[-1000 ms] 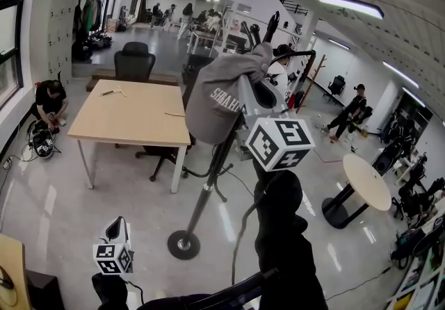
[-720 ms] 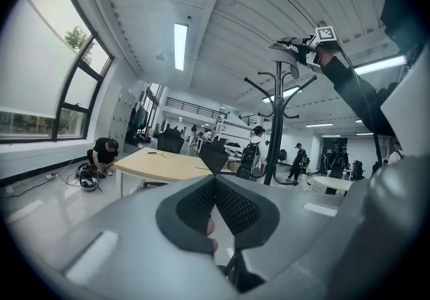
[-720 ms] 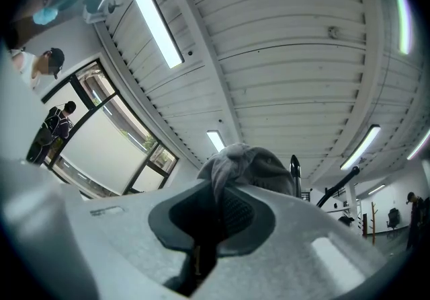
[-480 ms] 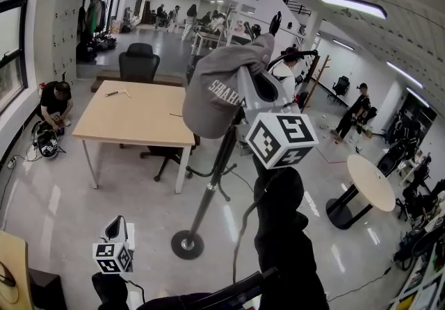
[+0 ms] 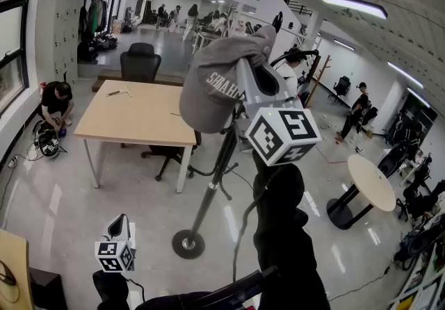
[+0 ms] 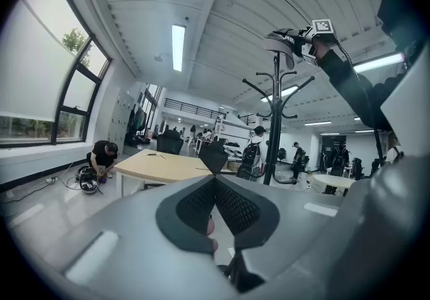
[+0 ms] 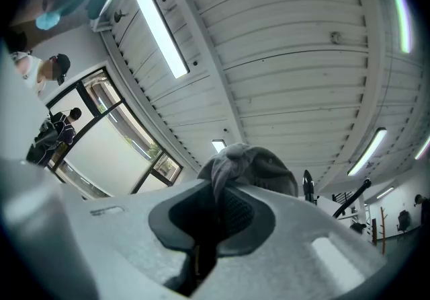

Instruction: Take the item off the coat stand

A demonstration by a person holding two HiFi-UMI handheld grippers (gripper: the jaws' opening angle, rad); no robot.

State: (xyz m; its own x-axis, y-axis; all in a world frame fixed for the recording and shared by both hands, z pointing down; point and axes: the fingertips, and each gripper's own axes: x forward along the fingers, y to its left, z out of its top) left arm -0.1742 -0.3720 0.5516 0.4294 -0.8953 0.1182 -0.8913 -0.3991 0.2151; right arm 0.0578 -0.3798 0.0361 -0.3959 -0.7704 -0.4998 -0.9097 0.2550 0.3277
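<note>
Cap of grey fabric with white lettering (image 5: 212,86) sits at the top of a black metal coat stand (image 5: 207,194), its cloth pinched between the closed jaws of the right gripper (image 5: 249,74), which is raised high. Whether the cap touches a hook is unclear. The left gripper (image 5: 117,231) hovers low, jaws together on nothing. A light wooden table (image 5: 132,117) stands beside the stand.

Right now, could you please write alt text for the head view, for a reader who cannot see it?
The fingers of the right gripper pinch a grey cap at the top of a black coat stand in an open office. The left gripper hangs low, with a wooden table behind.
</note>
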